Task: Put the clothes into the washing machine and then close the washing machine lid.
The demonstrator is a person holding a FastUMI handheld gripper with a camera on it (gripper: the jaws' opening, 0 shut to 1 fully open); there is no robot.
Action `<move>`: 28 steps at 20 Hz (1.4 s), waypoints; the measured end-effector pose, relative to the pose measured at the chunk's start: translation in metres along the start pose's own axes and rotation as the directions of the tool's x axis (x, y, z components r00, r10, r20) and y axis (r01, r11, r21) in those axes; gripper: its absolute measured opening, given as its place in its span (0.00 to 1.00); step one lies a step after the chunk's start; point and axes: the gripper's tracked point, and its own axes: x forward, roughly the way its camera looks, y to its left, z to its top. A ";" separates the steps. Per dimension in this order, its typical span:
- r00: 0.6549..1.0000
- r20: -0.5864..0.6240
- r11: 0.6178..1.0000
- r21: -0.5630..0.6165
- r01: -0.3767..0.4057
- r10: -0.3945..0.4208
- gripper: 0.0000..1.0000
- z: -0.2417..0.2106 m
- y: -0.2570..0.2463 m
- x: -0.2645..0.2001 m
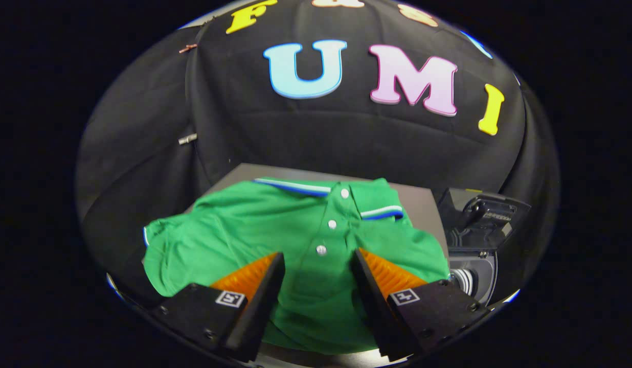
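Observation:
A green polo shirt (275, 235) with white buttons and a blue-and-white striped collar lies spread flat on a grey table (423, 204). My gripper (318, 258) hovers over the shirt's lower front, open, with the button placket showing in the gap between the fingers. Nothing is held. To the right of the table stands the washing machine (474, 240), dark grey, with its lid raised and part of the drum opening showing beside the right finger.
Black cloth walls close in the booth behind the table and on both sides. A small metal clip (188, 138) hangs on the cloth at the left. The shirt's left sleeve reaches over the table's left edge.

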 end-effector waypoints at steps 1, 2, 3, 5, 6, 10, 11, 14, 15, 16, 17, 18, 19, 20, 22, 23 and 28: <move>1.000 -0.003 1.000 -0.025 -0.014 0.014 0.86 -0.005 -0.002 -0.003; 1.000 0.015 0.999 -0.021 -0.024 0.024 0.87 -0.004 -0.003 -0.002; 0.999 0.023 0.999 -0.003 -0.034 0.034 0.87 -0.005 -0.006 -0.004; 0.996 0.068 0.998 0.038 -0.056 0.054 0.87 -0.001 -0.005 -0.006; 0.994 0.102 0.998 0.044 -0.042 0.038 0.87 0.005 -0.013 -0.006; 0.994 0.110 0.998 0.048 -0.032 0.027 0.62 0.006 -0.020 -0.001; 0.995 0.099 0.999 0.036 -0.021 0.017 0.56 0.004 -0.019 -0.001; 0.996 0.093 1.000 0.019 -0.009 0.007 0.37 0.008 -0.018 -0.001; 0.998 0.069 1.000 0.020 0.004 -0.006 0.23 0.005 -0.019 -0.002; 0.997 0.072 1.000 0.016 0.007 -0.008 0.10 0.005 -0.019 0.000; 0.998 0.058 1.000 0.000 0.012 -0.012 0.10 0.004 -0.019 0.001; 0.998 0.057 1.000 -0.011 0.005 -0.004 0.09 0.007 -0.017 0.000; 0.999 0.045 1.000 -0.011 -0.013 0.014 0.09 0.007 -0.015 0.000; 0.998 0.041 0.999 0.002 -0.040 0.040 0.09 0.007 -0.014 0.000; 0.995 0.055 0.996 0.028 -0.089 0.087 0.09 0.015 -0.012 -0.004; 0.995 0.055 0.995 0.047 -0.090 0.088 0.06 0.015 -0.017 -0.005; 0.997 0.039 0.997 0.021 -0.071 0.070 0.06 0.020 -0.019 -0.011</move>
